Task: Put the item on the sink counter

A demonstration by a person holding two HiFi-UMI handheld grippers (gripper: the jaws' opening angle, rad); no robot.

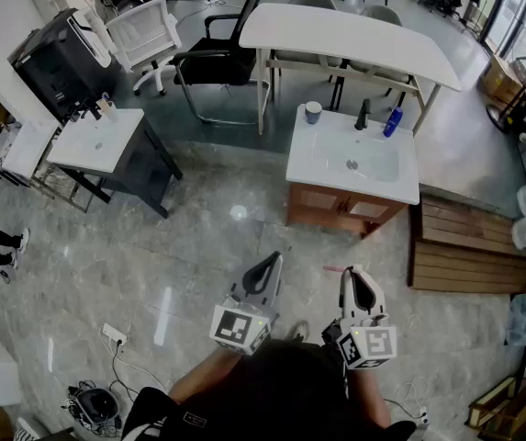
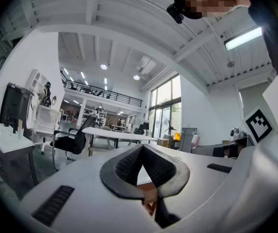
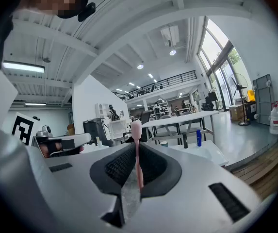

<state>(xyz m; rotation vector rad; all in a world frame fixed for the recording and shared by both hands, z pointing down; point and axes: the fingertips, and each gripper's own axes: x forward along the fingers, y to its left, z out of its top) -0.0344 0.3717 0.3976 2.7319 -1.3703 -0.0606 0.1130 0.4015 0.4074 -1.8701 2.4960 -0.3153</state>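
Pinching a slim pink plastic stick with a rounded head upright in the right gripper, well apart from the white sink surface. Holding the left gripper pressed together, empty.

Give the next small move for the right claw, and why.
Probably carry the right claw forward toward the sink counter. It is shut on a pink toothbrush, and the counter stands well ahead of the person, seemingly out of reach, so the toothbrush cannot be set down from here.
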